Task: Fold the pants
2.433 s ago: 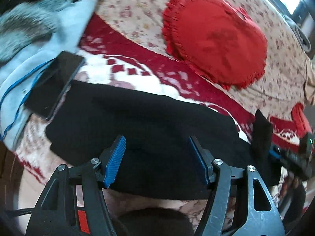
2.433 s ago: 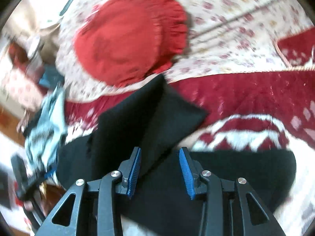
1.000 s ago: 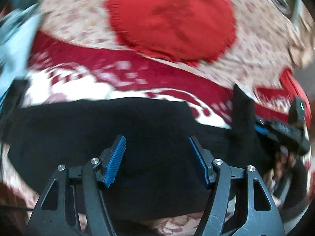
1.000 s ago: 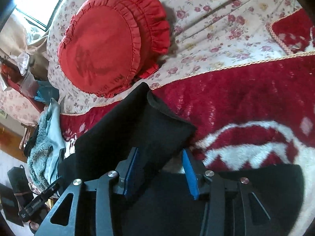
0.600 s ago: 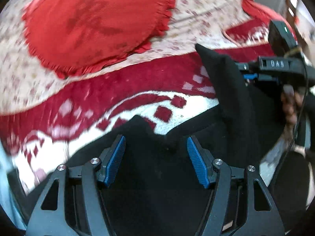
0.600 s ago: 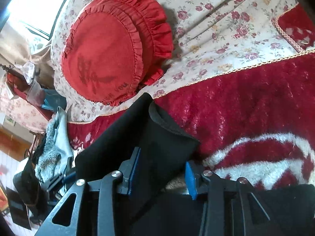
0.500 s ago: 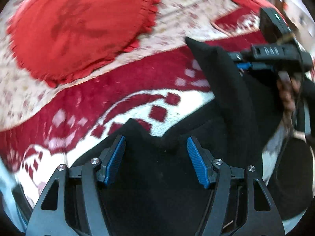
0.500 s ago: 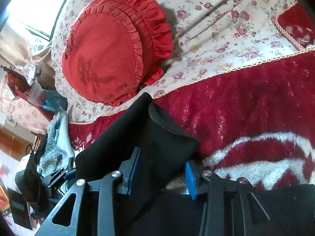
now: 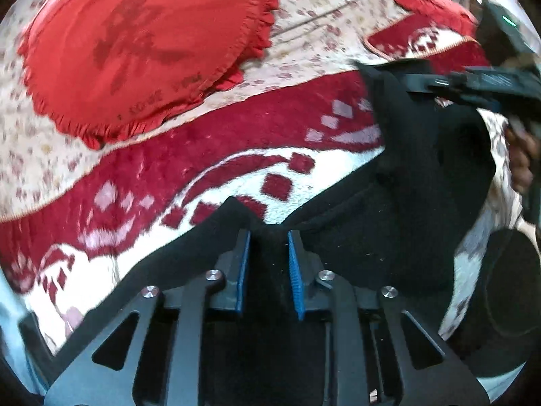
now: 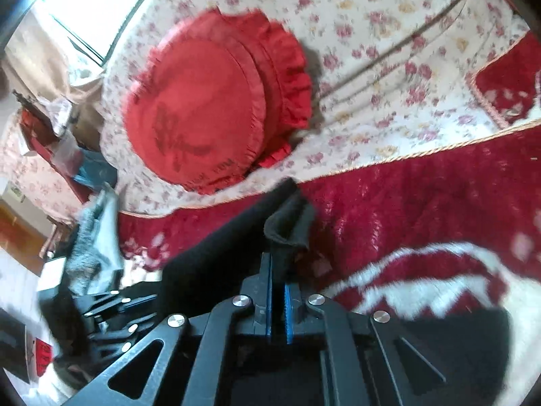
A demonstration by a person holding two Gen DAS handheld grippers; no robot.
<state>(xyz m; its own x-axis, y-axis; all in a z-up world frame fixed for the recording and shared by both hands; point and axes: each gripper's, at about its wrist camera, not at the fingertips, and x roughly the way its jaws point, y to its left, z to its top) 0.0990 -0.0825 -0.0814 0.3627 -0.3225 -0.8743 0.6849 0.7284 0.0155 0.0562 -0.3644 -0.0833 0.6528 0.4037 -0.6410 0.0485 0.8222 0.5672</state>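
Left wrist view: the left gripper (image 9: 267,264) has just closed its jaws, and the blue pads now pinch a raised edge of the black pants (image 9: 372,237) between them. Beyond the fingers, the pants lie spread across a red-and-white blanket (image 9: 209,155). At the right edge, the right gripper (image 9: 436,83) holds a lifted corner of the same garment, with a hand (image 9: 522,162) behind it. Farther off, a red ruffled cushion (image 9: 142,44) rests on a floral bedcover (image 9: 324,10).

Right wrist view: the right gripper (image 10: 277,277) has likewise just closed; its pads clamp a fold of the pants (image 10: 236,237), which stands up above the fingertips. The left gripper (image 10: 108,308) appears at lower left, blurred. The cushion (image 10: 209,101) lies beyond.
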